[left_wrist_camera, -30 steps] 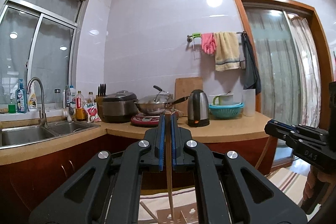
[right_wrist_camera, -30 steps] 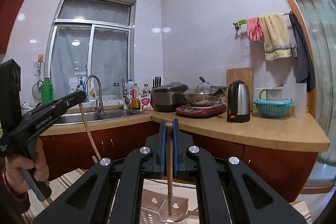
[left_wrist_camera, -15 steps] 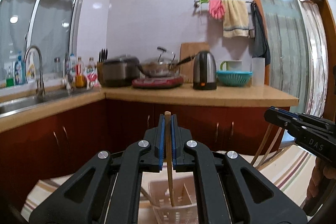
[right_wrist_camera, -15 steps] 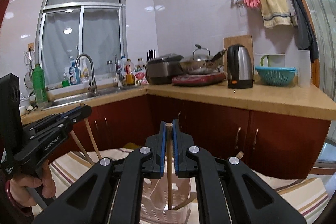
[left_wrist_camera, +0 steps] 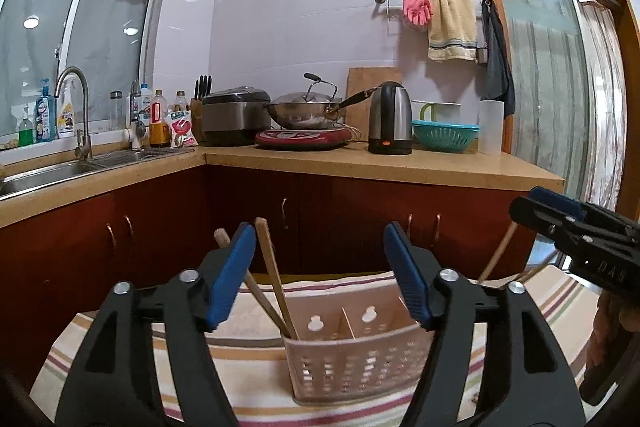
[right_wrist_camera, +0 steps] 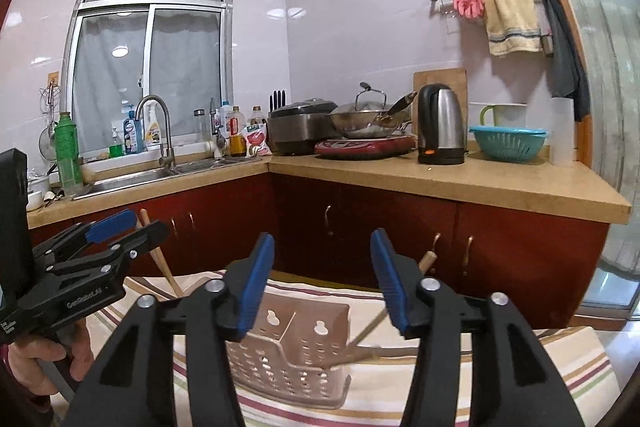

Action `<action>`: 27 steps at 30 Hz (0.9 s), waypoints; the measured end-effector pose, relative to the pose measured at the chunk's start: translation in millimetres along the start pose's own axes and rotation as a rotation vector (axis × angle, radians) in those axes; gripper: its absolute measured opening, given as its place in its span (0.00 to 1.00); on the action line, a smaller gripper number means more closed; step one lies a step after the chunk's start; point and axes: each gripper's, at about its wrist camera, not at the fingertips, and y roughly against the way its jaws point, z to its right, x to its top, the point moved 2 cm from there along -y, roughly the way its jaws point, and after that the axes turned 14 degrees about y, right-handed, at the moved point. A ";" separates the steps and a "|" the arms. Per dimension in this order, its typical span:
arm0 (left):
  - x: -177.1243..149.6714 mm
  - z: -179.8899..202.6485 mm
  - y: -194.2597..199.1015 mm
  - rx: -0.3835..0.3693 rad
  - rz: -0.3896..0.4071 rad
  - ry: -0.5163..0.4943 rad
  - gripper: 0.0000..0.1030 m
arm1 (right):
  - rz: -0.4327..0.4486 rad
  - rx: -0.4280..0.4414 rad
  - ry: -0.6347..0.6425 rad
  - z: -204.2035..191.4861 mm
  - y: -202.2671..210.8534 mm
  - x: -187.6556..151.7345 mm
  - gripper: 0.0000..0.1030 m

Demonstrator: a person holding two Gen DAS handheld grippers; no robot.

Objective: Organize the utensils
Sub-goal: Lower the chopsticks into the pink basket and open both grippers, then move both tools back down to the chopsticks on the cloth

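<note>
Left gripper (left_wrist_camera: pixel 320 267), lower centre of my left view: jaws have just been opening, now spread wide, gripping nothing. Two wooden chopsticks (left_wrist_camera: pixel 272 275) lean left out of the utensil basket (left_wrist_camera: pixel 352 359), just beside the left blue pad, free of it. Basket sits on a striped cloth (left_wrist_camera: pixel 120 355), low centre. Right gripper (right_wrist_camera: pixel 322 279), lower centre of my right view: jaws also just been opening, released, nothing pinched. One chopstick (right_wrist_camera: pixel 384 315) slants from the basket's right edge toward the right pad. Kitchen counter (right_wrist_camera: pixel 480 183) runs across mid-frame behind
</note>
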 end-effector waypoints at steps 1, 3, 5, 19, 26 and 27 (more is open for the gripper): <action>-1.3 0.9 4.3 -0.002 0.001 0.000 0.69 | 0.002 -0.004 0.003 -0.1 4.1 0.4 0.53; -4.2 2.9 16.1 -0.003 -0.002 -0.006 0.70 | 0.007 -0.013 0.009 -1.3 15.1 0.5 0.54; -8.8 4.9 26.8 -0.002 -0.004 -0.015 0.71 | 0.002 -0.014 0.009 -2.9 26.7 -2.1 0.54; -84.6 -14.8 101.4 0.078 -0.132 -0.003 0.71 | -0.125 -0.042 -0.004 -25.7 96.8 -76.6 0.54; -128.0 -32.8 132.8 0.131 -0.213 0.006 0.71 | -0.212 -0.022 -0.024 -43.5 119.7 -126.3 0.54; -134.9 -35.3 137.7 0.136 -0.228 0.006 0.71 | -0.221 -0.019 -0.022 -46.5 122.1 -131.5 0.54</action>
